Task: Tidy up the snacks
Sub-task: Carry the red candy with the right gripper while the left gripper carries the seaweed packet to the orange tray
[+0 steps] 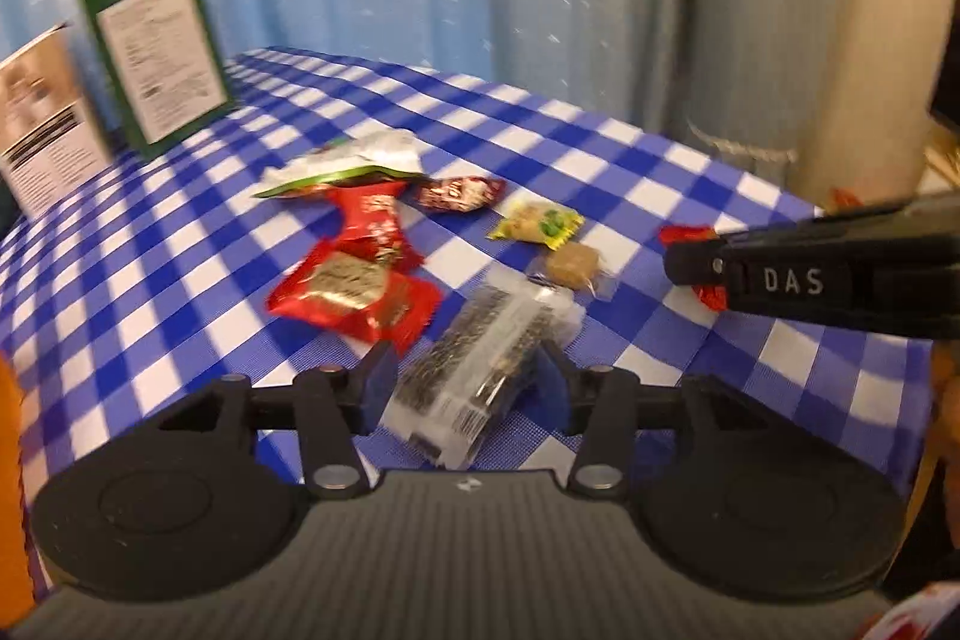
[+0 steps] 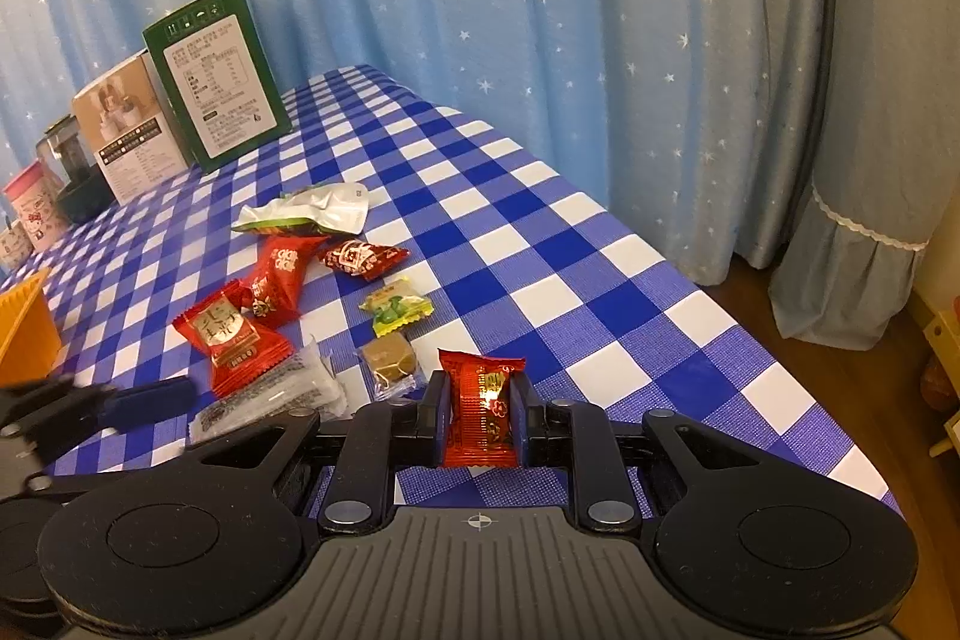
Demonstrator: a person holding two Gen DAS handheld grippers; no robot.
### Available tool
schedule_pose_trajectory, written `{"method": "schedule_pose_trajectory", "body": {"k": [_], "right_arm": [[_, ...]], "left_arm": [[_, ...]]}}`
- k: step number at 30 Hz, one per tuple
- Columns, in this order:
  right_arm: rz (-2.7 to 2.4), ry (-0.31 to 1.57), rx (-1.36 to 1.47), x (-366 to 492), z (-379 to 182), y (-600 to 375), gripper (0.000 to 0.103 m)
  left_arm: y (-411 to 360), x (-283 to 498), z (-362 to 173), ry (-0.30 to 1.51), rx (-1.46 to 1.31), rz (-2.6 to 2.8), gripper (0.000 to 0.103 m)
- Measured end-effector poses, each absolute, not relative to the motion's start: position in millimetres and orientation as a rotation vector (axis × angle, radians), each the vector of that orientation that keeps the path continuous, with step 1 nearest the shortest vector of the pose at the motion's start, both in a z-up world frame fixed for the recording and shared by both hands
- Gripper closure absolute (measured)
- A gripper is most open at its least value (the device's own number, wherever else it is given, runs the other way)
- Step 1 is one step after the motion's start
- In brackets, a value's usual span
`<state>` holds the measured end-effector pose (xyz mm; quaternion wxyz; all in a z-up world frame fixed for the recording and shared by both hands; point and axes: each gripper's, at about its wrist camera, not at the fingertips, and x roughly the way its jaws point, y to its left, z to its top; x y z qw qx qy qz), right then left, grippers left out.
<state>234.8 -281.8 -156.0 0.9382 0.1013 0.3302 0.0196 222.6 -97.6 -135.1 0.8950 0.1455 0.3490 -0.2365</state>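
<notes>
A red foil snack packet (image 2: 483, 407) stands pinched between the pressed-in pads of the right gripper (image 2: 480, 415), just above the blue-and-white checked tabletop (image 2: 540, 244). The left gripper (image 1: 462, 388) is spread around a clear packet of dark seeds (image 1: 480, 364) lying on the cloth; whether its pads press it is unclear. More wrapped snacks lie beyond, near an upright green carton (image 2: 219, 82).

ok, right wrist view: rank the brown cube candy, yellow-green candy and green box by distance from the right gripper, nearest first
1. brown cube candy: just ahead-left of the right gripper, which is shut on a red packet.
2. yellow-green candy: further up the cloth.
3. green box: standing far back-left.
</notes>
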Motion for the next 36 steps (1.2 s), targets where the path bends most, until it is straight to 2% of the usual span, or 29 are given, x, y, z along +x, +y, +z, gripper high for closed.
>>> {"method": "schedule_pose_trajectory", "body": {"k": [5, 7, 10, 16, 24, 36], "right_arm": [[0.044, 0.677, 0.207, 237, -157, -280, 0.082], [0.044, 0.677, 0.207, 237, -157, -280, 0.082], [0.047, 0.675, 0.209, 237, -157, -279, 0.082], [0.069, 0.653, 0.199, 231, -151, -273, 0.082], [0.179, 0.616, 0.169, 214, -132, -251, 0.082], [0.511, 0.600, 0.106, 192, -101, -151, 0.082]], "left_arm": [[-103, 240, -141, 0.779, 0.300, -0.542, 0.056], [-100, 243, -140, 0.807, 0.270, -0.539, 0.064], [-96, 239, -137, 0.832, 0.236, -0.511, 0.068], [-80, 217, -131, 0.828, 0.128, -0.413, 0.069], [-46, 185, -92, 0.773, 0.065, -0.300, 0.069], [66, 149, -34, 0.711, 0.019, -0.074, 0.069]]}}
